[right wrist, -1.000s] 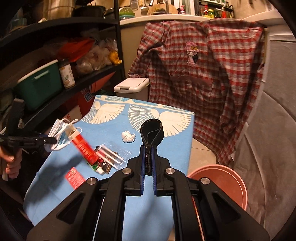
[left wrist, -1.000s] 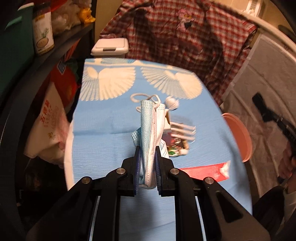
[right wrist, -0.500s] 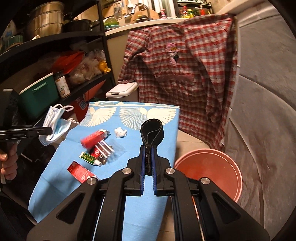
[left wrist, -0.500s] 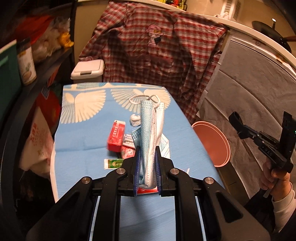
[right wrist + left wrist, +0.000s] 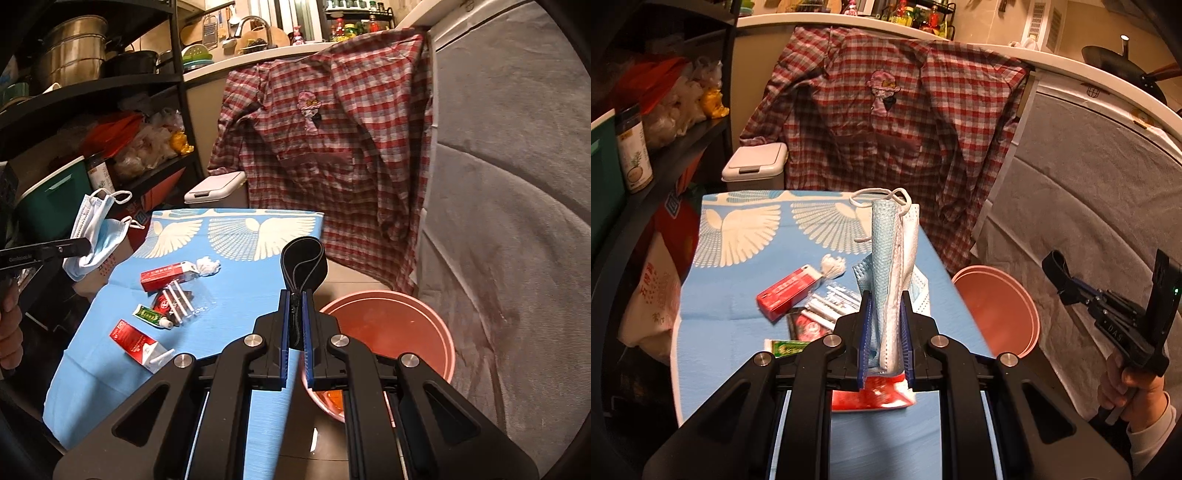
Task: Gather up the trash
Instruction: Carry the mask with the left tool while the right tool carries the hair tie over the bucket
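My left gripper [image 5: 884, 299] is shut on a bunch of blue and white face masks [image 5: 892, 251] and holds them upright above the blue-clothed table [image 5: 738, 295]. From the right wrist view the masks [image 5: 94, 229] hang at the table's left side. My right gripper [image 5: 295, 295] is shut on a black band loop [image 5: 303, 262], just left of the pink bucket [image 5: 388, 325] on the floor. On the cloth lie a red box [image 5: 162, 275], a crumpled tissue [image 5: 207, 266], a green tube [image 5: 149, 315] and a red-and-white carton [image 5: 136, 341].
A white lidded bin [image 5: 755, 166] stands behind the table. A red plaid shirt [image 5: 886, 129] hangs over the counter. Dark shelves [image 5: 646, 147] with jars and bags line the left. Grey covered panels [image 5: 498, 221] close the right side.
My left gripper has lifted the masks up and back from the table, so more of the room shows. My right gripper has carried the black band rightward, nearer the bucket.
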Demonstrator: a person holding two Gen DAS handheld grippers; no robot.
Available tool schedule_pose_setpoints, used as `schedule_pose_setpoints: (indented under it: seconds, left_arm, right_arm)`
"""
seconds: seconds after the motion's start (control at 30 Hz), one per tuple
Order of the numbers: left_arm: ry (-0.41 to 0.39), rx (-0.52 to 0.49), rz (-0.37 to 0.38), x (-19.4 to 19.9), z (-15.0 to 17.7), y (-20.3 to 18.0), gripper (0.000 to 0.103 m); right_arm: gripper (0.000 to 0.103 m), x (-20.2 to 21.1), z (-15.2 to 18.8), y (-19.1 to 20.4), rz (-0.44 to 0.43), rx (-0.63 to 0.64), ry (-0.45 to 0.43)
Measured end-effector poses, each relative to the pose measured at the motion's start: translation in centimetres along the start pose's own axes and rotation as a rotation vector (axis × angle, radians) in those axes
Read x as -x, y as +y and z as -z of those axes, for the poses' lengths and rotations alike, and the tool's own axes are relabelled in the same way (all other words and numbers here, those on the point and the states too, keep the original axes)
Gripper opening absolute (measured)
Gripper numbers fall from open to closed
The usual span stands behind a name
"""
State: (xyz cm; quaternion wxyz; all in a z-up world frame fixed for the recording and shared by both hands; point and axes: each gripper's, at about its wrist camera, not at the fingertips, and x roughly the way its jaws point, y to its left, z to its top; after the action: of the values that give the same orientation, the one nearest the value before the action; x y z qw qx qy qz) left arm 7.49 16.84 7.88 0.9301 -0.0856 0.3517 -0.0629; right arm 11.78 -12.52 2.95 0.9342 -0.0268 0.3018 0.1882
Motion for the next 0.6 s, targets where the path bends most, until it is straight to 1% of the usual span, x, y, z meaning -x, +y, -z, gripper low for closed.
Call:
schedule_pose_setpoints:
  seconds: [0.23,0.37,0.6]
  left_arm:
    - [-0.021,-0.025,0.005,-1.4,0.1,-3.1,0.014]
    - [-0.014,-0.047,0.002,-2.8,0.5,-5.1,0.014]
    - [0.002,-0.05,-0.001,-5.3,1.0,-7.9,0.014]
  right_arm:
    - [0.007,0.3,0.1,-1.2,0.027,-0.007,-0.008]
    - [0.007,0.5,0.2,-2.3,0.042,-0.021,-0.016]
    - [0.007,0.6,0.3,-3.9,0.068,-0.044,-0.026]
